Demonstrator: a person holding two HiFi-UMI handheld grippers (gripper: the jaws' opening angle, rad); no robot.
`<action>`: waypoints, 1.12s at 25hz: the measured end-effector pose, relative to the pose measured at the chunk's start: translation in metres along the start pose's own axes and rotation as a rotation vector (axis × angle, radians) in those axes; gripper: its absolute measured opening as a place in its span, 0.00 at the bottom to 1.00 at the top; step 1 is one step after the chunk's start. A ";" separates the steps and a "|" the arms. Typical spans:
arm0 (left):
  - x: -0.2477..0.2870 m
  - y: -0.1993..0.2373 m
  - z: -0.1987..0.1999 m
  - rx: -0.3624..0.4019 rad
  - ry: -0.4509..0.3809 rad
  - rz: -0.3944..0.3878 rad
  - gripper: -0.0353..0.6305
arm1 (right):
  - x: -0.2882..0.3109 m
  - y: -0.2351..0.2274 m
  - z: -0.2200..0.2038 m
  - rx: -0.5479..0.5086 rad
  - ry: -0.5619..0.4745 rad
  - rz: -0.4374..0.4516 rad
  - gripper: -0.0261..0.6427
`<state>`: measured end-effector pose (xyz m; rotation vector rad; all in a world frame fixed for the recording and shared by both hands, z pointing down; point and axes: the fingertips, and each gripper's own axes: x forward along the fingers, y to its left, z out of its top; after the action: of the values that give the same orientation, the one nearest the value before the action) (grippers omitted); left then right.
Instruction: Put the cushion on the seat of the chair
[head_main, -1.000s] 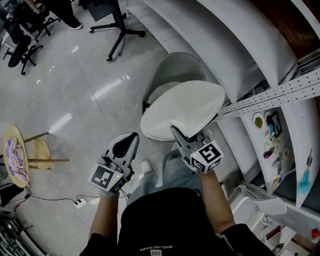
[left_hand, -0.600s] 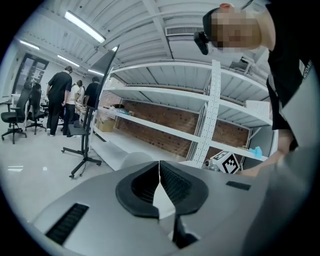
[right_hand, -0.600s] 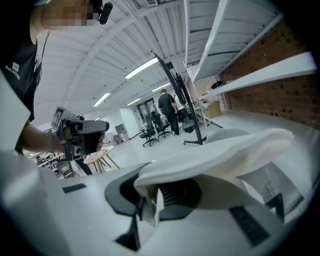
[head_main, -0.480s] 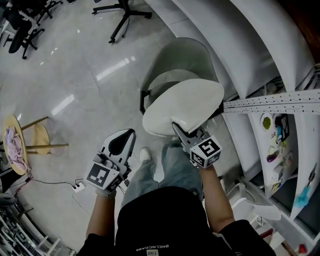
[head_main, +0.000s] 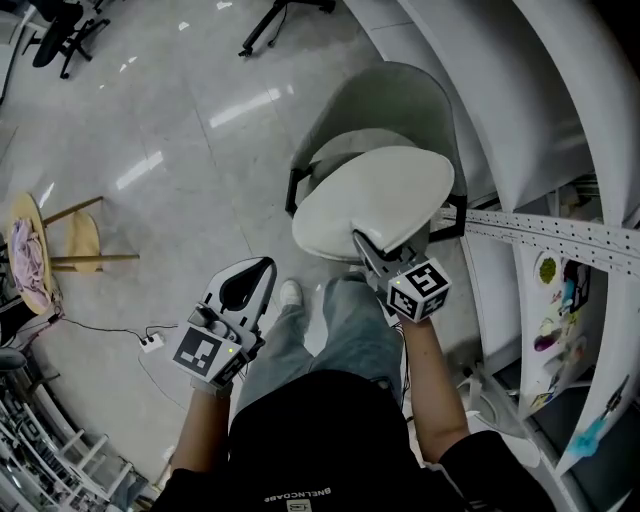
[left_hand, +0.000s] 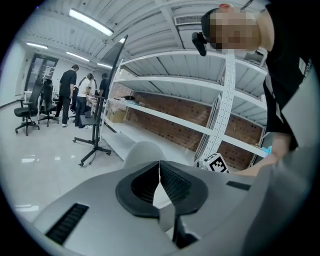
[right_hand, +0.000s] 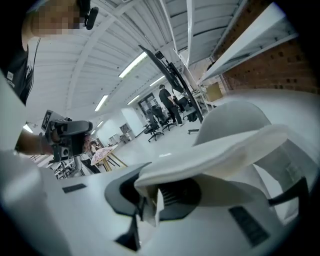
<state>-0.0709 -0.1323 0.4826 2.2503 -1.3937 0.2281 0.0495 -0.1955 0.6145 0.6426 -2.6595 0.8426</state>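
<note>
A round off-white cushion (head_main: 372, 200) hangs over the grey shell chair (head_main: 372, 110), covering most of its seat (head_main: 345, 152). My right gripper (head_main: 362, 246) is shut on the cushion's near edge. In the right gripper view the cushion (right_hand: 215, 155) spreads out from between the jaws, with the chair's back (right_hand: 235, 117) behind it. My left gripper (head_main: 262, 270) hangs to the left of the chair, over the floor, shut with nothing in it. The left gripper view shows its jaw tips (left_hand: 159, 169) meeting, with the chair's back (left_hand: 145, 151) just beyond.
White shelving (head_main: 520, 110) runs along the right, close behind the chair. A small wooden table with cloth (head_main: 25, 268) stands at the far left, near a cable and power strip (head_main: 151, 343) on the floor. Office chairs and a stand (head_main: 280, 15) are farther off. The person's legs (head_main: 340, 330) stand before the chair.
Both grippers have sunk. The cushion has come down closer over the chair's seat, still held by the right gripper. The view has shifted, so the chair shows more fully.
</note>
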 end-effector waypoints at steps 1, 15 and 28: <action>0.001 0.000 -0.003 -0.006 0.004 0.010 0.07 | 0.003 -0.004 -0.002 0.003 0.007 0.009 0.10; 0.020 0.013 -0.029 -0.073 0.039 0.127 0.07 | 0.039 -0.071 -0.021 0.073 0.078 0.047 0.10; 0.010 0.029 -0.043 -0.122 0.037 0.197 0.07 | 0.079 -0.078 -0.035 0.118 0.092 0.030 0.10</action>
<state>-0.0874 -0.1308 0.5328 2.0030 -1.5666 0.2413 0.0238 -0.2582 0.7098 0.5783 -2.5581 1.0190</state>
